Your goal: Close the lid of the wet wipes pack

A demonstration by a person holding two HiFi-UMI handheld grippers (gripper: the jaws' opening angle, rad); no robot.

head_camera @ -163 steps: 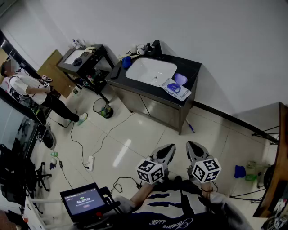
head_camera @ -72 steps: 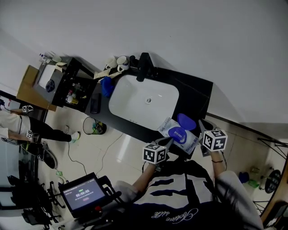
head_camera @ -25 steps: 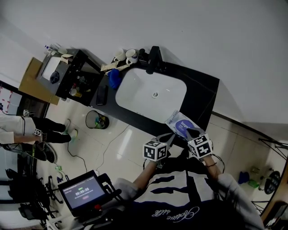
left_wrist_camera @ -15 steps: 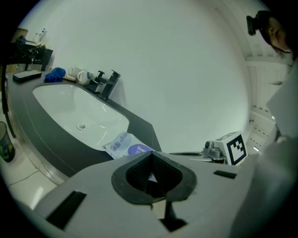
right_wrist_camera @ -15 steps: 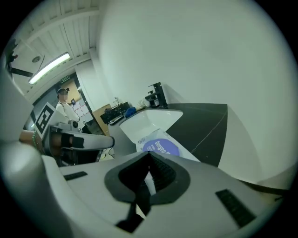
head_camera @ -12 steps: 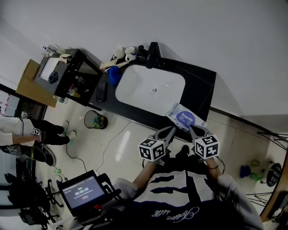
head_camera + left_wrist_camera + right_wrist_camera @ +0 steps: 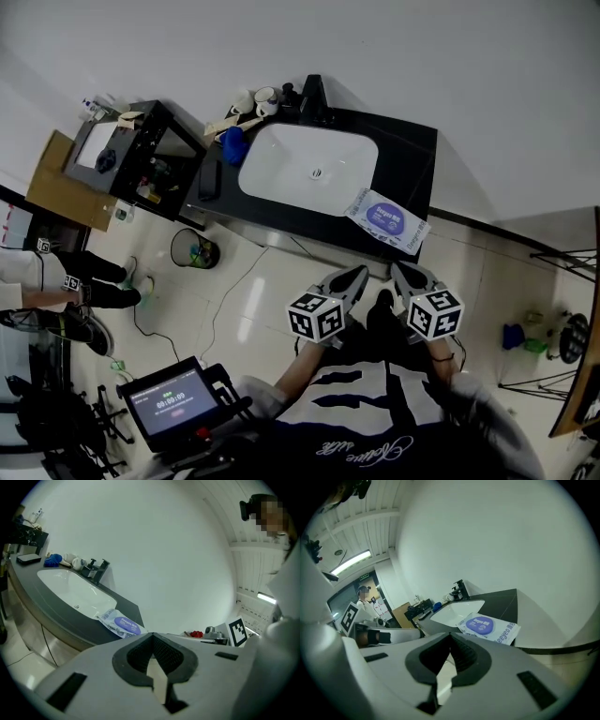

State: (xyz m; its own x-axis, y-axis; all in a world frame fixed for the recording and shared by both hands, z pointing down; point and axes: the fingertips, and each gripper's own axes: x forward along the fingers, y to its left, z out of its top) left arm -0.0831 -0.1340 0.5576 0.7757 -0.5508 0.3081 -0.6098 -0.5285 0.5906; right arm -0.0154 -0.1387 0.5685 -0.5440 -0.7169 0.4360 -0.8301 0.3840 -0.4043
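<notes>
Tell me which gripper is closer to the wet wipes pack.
The right gripper: it sits just short of the wet wipes pack, while the left gripper is further off.

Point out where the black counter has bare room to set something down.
Free: the strip of counter between the sink and the right edge, behind the wet wipes pack. Crowded: the back left corner, where cups, a blue cloth and the faucet cluster; a dark flat object takes the left end.
</notes>
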